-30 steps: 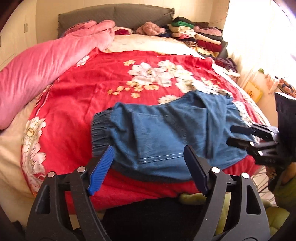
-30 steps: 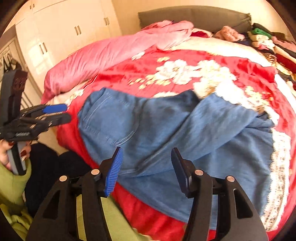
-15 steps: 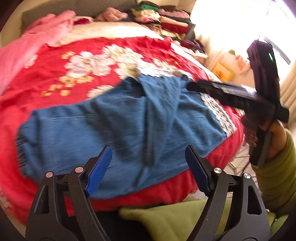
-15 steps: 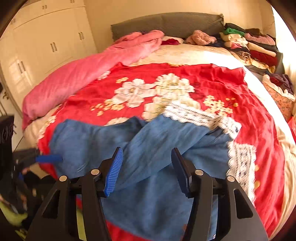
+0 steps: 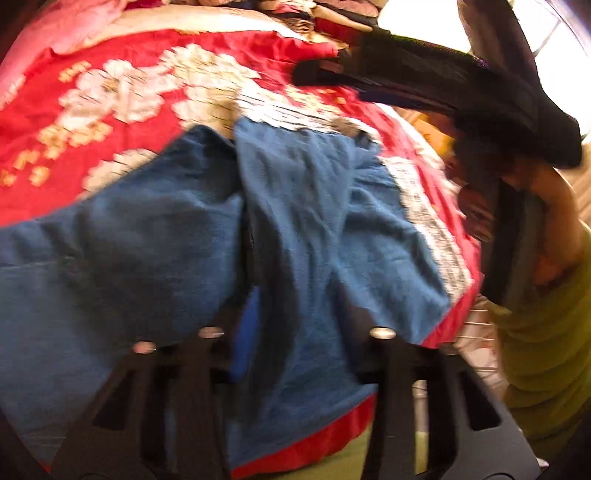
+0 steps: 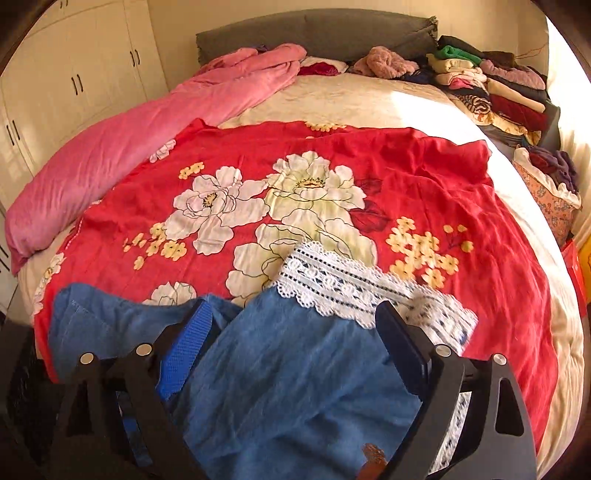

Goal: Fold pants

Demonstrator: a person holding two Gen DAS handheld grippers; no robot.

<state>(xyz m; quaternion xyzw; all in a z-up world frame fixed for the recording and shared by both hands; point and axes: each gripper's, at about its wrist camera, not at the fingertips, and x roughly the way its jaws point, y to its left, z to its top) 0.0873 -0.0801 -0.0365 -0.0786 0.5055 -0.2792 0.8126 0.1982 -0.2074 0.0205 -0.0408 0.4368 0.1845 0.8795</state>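
Over the pants (image 5: 303, 206), left tongs (image 5: 295, 314) now closing, right tongs (image 6: 295, 325) opening wider than before.

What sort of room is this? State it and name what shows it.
A bedroom, most likely: a bed with a grey headboard and red floral cover, white wardrobe doors beside it, and stacked folded clothes on the bed.
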